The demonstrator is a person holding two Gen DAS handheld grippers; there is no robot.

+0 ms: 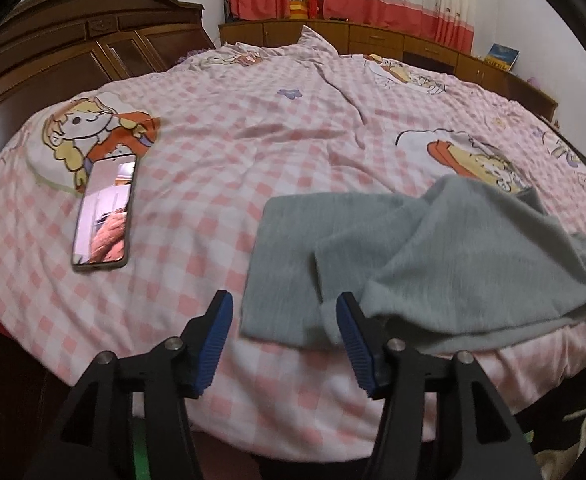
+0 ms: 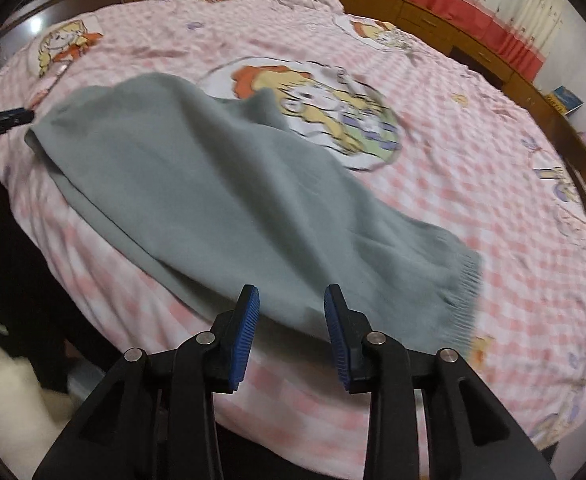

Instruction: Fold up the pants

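Note:
The grey knit pants (image 1: 433,264) lie partly folded on the pink checked bed cover, near its front edge. My left gripper (image 1: 283,308) is open and empty, just short of the pants' near left corner. In the right wrist view the pants (image 2: 221,196) stretch from the far left to the ribbed waistband (image 2: 465,288) at the near right. My right gripper (image 2: 291,300) is open, its jaws on either side of the pants' near edge without closing on it. The left gripper's tip (image 2: 3,120) shows at the far left.
A phone (image 1: 105,212) lies screen up on the bed cover (image 1: 253,140) to the left of the pants. A dark wooden headboard (image 1: 73,48) stands at the back left. Low wooden cabinets (image 1: 373,40) and curtains run along the far side.

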